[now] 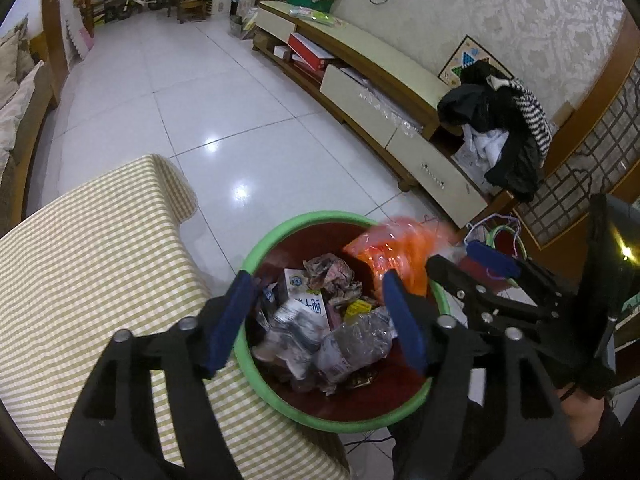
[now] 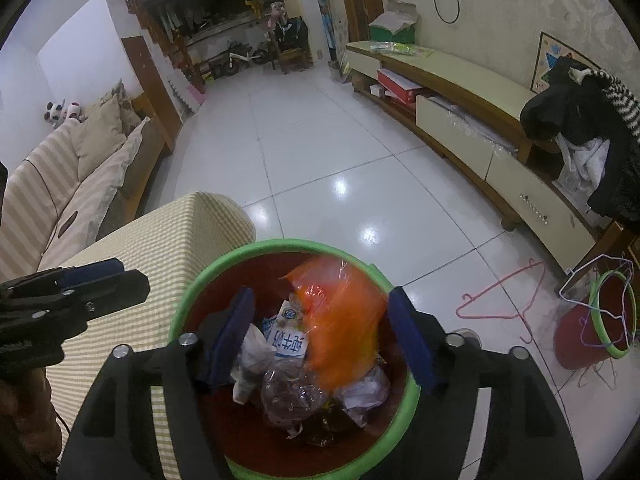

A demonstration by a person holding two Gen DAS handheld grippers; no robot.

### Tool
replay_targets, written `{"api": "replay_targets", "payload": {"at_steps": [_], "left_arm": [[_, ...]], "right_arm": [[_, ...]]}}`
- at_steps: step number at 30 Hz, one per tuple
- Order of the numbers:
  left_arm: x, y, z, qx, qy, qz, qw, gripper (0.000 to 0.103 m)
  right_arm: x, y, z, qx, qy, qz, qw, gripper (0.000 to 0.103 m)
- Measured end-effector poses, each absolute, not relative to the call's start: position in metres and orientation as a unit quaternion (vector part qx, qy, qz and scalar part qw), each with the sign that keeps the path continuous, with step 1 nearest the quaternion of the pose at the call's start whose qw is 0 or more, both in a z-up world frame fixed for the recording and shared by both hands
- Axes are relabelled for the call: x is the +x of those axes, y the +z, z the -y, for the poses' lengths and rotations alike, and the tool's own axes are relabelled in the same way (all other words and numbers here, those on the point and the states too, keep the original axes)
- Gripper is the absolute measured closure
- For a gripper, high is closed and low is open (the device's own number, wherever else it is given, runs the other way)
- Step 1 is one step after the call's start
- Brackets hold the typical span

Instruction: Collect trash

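Observation:
A red trash bin with a green rim [image 1: 256,256] [image 2: 188,300] stands on the floor beside a checked table. It holds milk cartons [image 1: 306,308] [image 2: 290,342], a crushed clear bottle [image 1: 356,344] [image 2: 292,396], crumpled paper [image 1: 332,276] and other litter. An orange plastic bag [image 1: 396,252] [image 2: 344,320] is blurred at the bin's mouth, touching neither gripper. My left gripper [image 1: 316,324] is open and empty above the bin. My right gripper [image 2: 324,340] is open above the bin with the bag between its fingers; it also shows in the left wrist view [image 1: 440,272].
The table with a green-checked cloth [image 1: 92,264] [image 2: 160,240] is left of the bin. A second red bin with hangers [image 2: 592,320] and a pink hanger [image 2: 500,300] are on the tiled floor at right. A low TV cabinet [image 1: 384,92] lines the right wall; a sofa [image 2: 80,168] is left.

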State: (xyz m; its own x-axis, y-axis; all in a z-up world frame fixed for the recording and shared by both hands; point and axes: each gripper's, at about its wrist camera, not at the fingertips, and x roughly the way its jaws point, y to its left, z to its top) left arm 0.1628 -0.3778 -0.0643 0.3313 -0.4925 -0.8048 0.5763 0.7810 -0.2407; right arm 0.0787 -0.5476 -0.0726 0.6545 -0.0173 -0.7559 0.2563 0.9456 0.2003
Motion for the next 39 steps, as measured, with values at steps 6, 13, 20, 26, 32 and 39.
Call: {"api": "replay_targets", "payload": {"at_steps": [6, 13, 20, 26, 32, 39], "left_arm": [[0.158, -0.045, 0.352, 0.034, -0.303, -0.456, 0.836, 0.012], [0.144, -0.014, 0.296, 0.024, -0.253, -0.425, 0.869, 0.006], [0.119, 0.011, 0.210, 0.006, -0.190, -0.396, 0.898, 0.006], [0.095, 0.018, 0.138, 0.004, -0.128, -0.384, 0.915, 0.005], [0.074, 0.021, 0.079, -0.005, -0.077, -0.367, 0.927, 0.005], [0.059, 0.022, 0.039, -0.007, -0.020, -0.348, 0.937, 0.005]], "right_arm": [[0.074, -0.051, 0.533, 0.124, -0.074, -0.393, 0.908, 0.007], [0.062, -0.019, 0.481, 0.092, -0.057, -0.368, 0.923, 0.007], [0.045, 0.014, 0.409, 0.067, -0.030, -0.335, 0.939, 0.007], [0.036, 0.028, 0.341, 0.057, 0.002, -0.325, 0.944, 0.007], [0.036, 0.031, 0.282, 0.029, 0.029, -0.323, 0.946, 0.007], [0.029, 0.032, 0.231, 0.008, 0.041, -0.311, 0.949, 0.007]]}}
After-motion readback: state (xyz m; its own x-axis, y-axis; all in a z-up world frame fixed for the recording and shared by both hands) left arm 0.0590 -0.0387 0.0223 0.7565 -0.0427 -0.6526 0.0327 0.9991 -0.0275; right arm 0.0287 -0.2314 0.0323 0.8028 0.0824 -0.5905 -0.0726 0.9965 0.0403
